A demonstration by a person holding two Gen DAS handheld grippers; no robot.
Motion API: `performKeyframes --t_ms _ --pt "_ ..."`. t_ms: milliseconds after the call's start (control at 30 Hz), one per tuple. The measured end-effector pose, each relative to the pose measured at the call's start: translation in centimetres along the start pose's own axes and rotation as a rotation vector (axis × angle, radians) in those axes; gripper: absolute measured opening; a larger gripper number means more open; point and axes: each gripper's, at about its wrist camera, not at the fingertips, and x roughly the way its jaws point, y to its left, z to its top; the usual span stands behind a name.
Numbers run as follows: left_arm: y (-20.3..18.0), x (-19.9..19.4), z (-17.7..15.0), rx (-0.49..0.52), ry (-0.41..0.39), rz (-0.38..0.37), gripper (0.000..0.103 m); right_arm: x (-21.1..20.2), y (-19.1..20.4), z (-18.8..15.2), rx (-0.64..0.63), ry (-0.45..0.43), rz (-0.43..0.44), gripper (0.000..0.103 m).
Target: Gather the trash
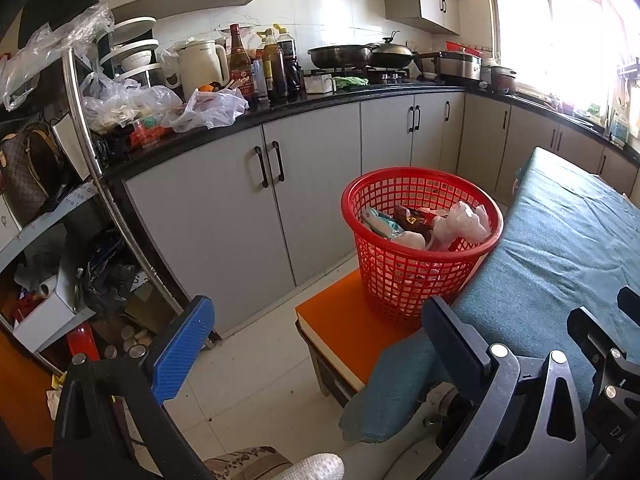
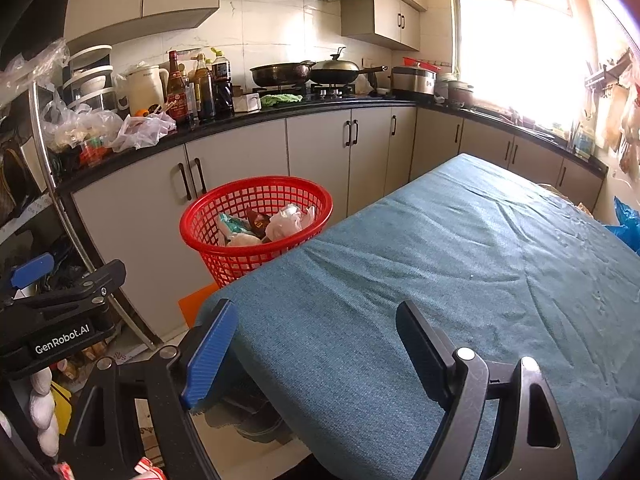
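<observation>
One round red mesh basket [image 1: 420, 240] of crumpled wrappers [image 1: 460, 222]

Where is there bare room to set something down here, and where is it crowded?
The teal tablecloth is bare from the red basket across to the window side. The orange stool has free surface beside the basket. The counter left of the stove is crowded with bags and bottles.

I see a red lattice basket [image 1: 420, 248] holding white, teal and dark brown trash [image 1: 424, 224]. It stands on an orange stool [image 1: 336, 320]. Table cloth [image 2: 440, 264]: teal. Cabinets [image 1: 224, 216]: grey, black handles. Counter [image 1: 320, 104]: black. My gripper pads [image 1: 182, 350]: blue.
</observation>
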Motion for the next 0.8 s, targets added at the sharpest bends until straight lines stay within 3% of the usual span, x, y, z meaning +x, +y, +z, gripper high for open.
performKeyframes --t_ms 800 --pt "-0.06 0.39 -0.20 -0.006 0.010 -0.025 0.103 0.56 0.14 -0.54 0.000 0.032 0.003 0.087"
